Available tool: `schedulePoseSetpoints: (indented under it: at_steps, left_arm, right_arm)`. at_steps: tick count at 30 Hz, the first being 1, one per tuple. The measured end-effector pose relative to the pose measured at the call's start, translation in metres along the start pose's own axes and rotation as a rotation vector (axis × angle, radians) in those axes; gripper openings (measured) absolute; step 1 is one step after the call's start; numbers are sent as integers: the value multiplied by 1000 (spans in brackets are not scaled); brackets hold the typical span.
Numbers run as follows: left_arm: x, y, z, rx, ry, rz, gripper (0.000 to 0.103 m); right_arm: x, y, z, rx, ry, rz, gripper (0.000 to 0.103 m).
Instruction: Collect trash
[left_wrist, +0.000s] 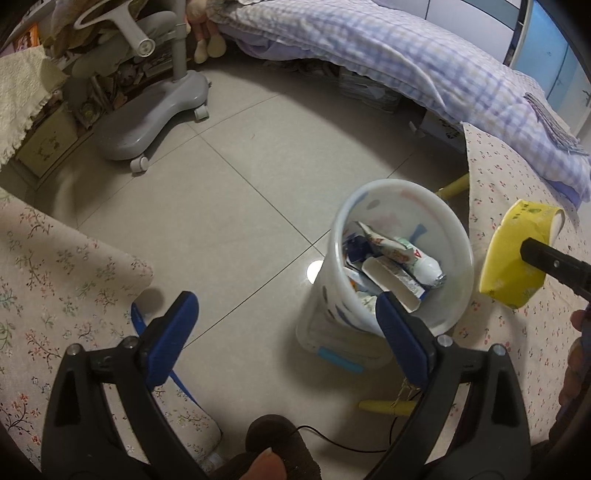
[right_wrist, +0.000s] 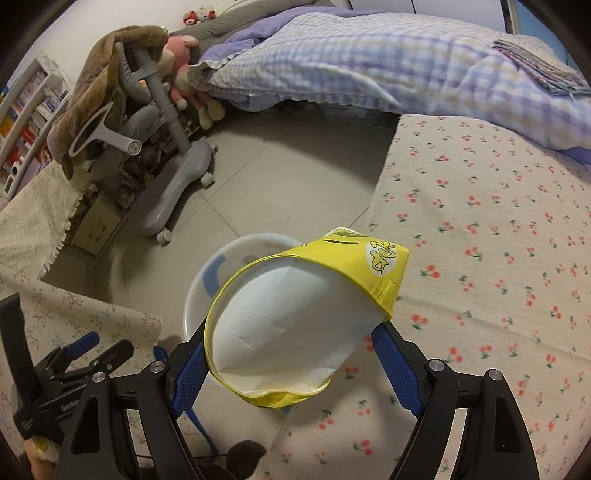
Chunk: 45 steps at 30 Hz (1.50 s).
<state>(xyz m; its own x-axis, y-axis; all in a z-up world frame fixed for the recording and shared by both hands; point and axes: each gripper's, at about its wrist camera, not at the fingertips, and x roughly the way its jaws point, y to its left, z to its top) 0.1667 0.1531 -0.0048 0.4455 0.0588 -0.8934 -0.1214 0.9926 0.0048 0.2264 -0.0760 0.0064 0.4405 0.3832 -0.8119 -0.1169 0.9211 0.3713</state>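
Observation:
My right gripper (right_wrist: 291, 343) is shut on a crushed yellow paper cup (right_wrist: 295, 314) with a white inside, held in the air by the bin's rim. The cup also shows in the left wrist view (left_wrist: 517, 258), to the right of the bin. The white plastic trash bin (left_wrist: 458, 236) stands on the tiled floor and holds a toothpaste tube (left_wrist: 402, 254) and small cartons. It shows behind the cup in the right wrist view (right_wrist: 207, 280). My left gripper (left_wrist: 284, 314) is open and empty, above the floor just left of the bin.
Tables with floral cloths flank the bin, one on the left (left_wrist: 55, 280) and one on the right (right_wrist: 480, 229). A grey wheeled chair base (left_wrist: 147, 118) stands farther back. A bed with a checked quilt (left_wrist: 406, 55) runs along the back.

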Motion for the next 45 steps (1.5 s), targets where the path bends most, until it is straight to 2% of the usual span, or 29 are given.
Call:
schedulePoseSetpoints:
  at_steps: [3,5,6,7,15,24,36,45]
  left_arm:
    - [-1,3,-1,-7,0,3,96]
    - [-1,3,-1,-9,2,3,96]
    - [-1,3,-2,-11,3,1,96]
    - [-1,2,-2,-13,4,-2,96]
    - [-5,-2,-10,-13,15,-30,96]
    - [-22,-25,-27,16,3,-95,97]
    - [-47,-67,-57,127,-51,-117,98]
    - [-55,-85,-96,122,-89,-143,98]
  right_arm:
    - [6,6,2,-2,-4,26,86]
    - [9,7,2,3,4,68,93]
    - [10,8,3,9,5,73,101]
    - [8,8,2,14,-1,71,103]
    - [-18,-3,-4,15,-36,50,103]
    - [-67,-35,-26,10,-91,-32,103]
    - [-125,-57,-86,-37,-159,-130,103]
    - [-149,-68,-140,-96,-235,-229,103]
